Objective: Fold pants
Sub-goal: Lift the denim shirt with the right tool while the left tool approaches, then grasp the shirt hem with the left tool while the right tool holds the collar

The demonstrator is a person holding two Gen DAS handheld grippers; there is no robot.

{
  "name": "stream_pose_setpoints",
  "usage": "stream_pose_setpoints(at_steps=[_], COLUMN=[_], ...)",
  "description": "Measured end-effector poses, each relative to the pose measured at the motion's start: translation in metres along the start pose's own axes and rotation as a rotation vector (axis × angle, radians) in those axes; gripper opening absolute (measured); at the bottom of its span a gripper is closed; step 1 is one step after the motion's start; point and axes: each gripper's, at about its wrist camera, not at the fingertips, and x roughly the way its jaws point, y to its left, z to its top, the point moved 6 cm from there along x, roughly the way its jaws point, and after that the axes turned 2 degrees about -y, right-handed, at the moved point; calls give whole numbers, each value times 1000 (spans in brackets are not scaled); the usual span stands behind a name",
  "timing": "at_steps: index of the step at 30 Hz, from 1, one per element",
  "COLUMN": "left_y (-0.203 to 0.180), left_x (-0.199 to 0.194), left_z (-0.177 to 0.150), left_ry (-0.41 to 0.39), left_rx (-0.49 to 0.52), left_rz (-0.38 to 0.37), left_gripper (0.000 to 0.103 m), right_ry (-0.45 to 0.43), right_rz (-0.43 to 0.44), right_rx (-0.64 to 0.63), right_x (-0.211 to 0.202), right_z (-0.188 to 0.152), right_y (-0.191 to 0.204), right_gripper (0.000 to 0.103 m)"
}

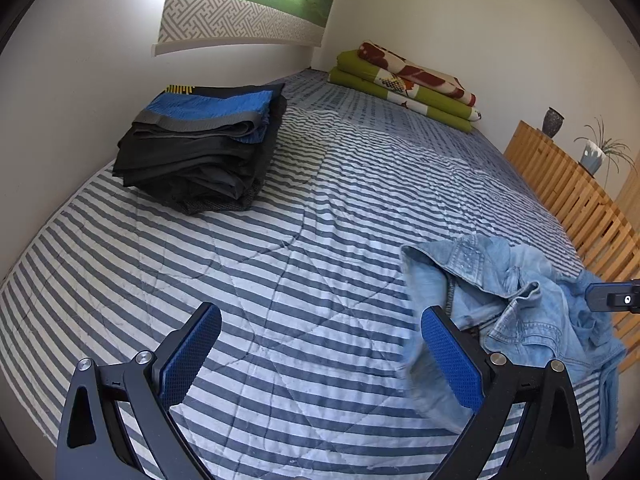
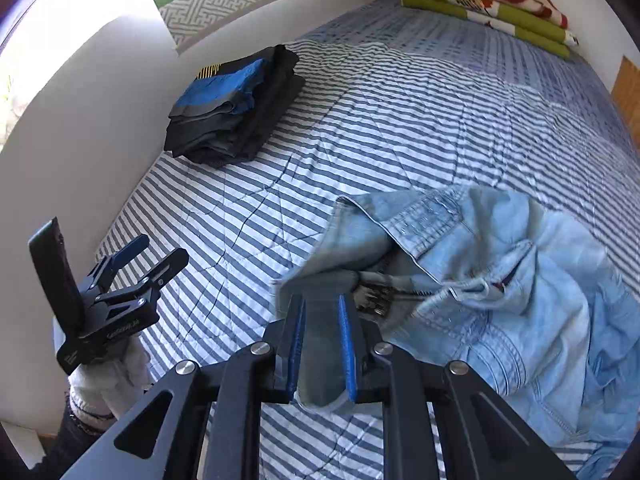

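Bedroom, bed (image 1: 304, 208) with striped grey-and-white quilt as working surface; white walls behind

Item 1, nearest: right gripper (image 2: 322, 344), jaws narrow, a fold of light denim between the blue pads; whether the pads press on it or merely flank it cannot be told for certain, though the cloth looks pinched

Item 2: pants (image 2: 500, 280), pale blue jeans, crumpled in a heap just ahead and to the right of the right gripper, waistband and zipper uppermost; from the left gripper they lie at its right fingertip and beyond

Item 3: left gripper (image 1: 322, 354), jaws wide, nothing between them, bare quilt ahead; held in a gloved hand (image 2: 106, 380)

Item 4, further off, ahead and left of both tools: stack of folded clothes (image 1: 200, 148), dark with a blue piece on top, against the wall

Item 5, farthest: folded blankets (image 1: 408, 84), green and patterned, at the far corner; wall hanging (image 1: 248, 4) above; slatted wooden frame (image 1: 568, 196) with vase and plant to the right

Risks, judged: a thin pinch of denim may slip out under the weight of the heap; lifting from one point would leave the legs twisted, and the heap hangs near the bed's right edge, so a pull could drag it overboard

Obstruction: none between tools and jeans; the folded stack stands well apart
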Motion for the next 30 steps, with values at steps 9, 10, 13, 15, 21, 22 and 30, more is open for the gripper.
stream_pose_setpoints(at_steps=[9,10,13,15,21,22,30], left_y=[-127,-138,-161,-168,-163,-161,-145], left_x=[41,45,57,64,71,69,58], left_z=[-62,-71,-91,-99,-115,-114,-108], left_ry=[230,254,275,284,365,360,346], left_rx=[187,198,262,273,223,214,158], left_rz=[-284,-304,-284,-279,-368,-380,-440], left_gripper=[102,102,100,86,5,4,4], right_ry=[-70,-82,-61,-48,-7,14,157], right_rz=[-221,-230,-183,-134,-209,-217,-282], right_rx=[151,154,175,170,25,3,-173], right_x=[-28,-23,4,22,80,91,139], right_z=[-34,-31,-22,-11,30,33,26], right_y=[-117,-127,-140,-133,-103,-101,-82], right_gripper=[43,43,44,44,49,49,49])
